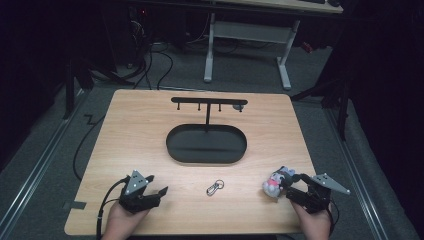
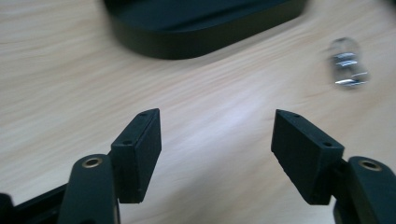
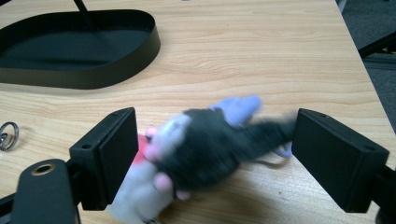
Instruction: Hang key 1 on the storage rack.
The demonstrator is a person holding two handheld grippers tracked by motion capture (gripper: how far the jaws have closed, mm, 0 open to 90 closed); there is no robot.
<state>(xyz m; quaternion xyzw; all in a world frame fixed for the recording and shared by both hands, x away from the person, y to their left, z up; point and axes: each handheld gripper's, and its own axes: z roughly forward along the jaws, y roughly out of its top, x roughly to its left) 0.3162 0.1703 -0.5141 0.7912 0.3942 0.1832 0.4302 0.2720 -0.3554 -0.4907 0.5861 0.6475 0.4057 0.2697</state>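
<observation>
While the open right gripper (image 3: 212, 154) straddles the small grey plush toy (image 3: 205, 144), close gently around its body, not its ear

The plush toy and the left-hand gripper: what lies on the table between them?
A small metal key clip lies on the bare wood between the plush toy and the left gripper, as the high view shows.
</observation>
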